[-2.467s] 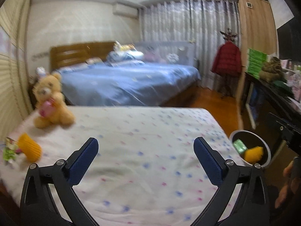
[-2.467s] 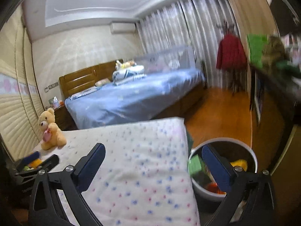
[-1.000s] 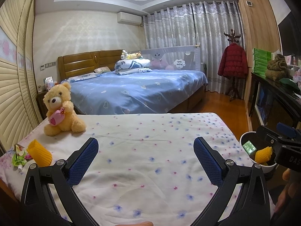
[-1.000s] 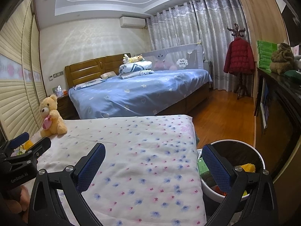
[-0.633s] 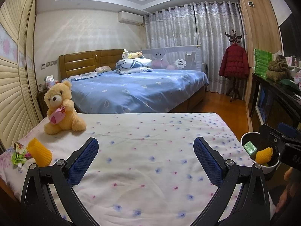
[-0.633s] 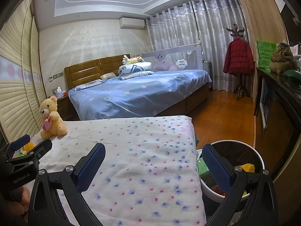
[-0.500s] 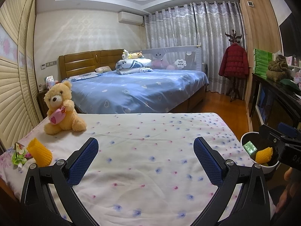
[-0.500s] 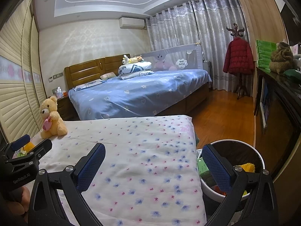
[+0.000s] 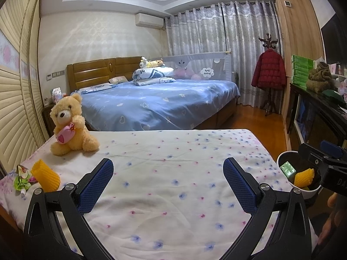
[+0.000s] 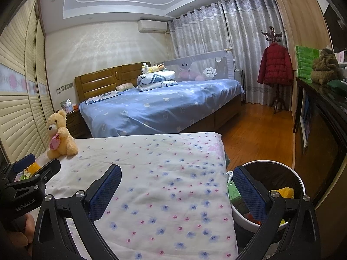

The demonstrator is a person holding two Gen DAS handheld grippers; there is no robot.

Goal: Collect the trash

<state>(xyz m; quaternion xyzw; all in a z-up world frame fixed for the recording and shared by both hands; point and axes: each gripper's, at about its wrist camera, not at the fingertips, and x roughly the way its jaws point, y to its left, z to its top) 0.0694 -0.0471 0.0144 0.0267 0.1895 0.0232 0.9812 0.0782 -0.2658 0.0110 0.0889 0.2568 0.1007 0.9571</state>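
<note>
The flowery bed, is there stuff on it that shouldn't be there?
Yes. A yellow foam sleeve and a green snack wrapper lie at the bed's left edge beside the teddy bear, while similar trash already sits in the bin.

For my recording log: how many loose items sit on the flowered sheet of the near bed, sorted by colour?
Yellow: 2, the teddy bear and the foam fruit net
Green: 1, the snack pouch
Total: 3
</note>
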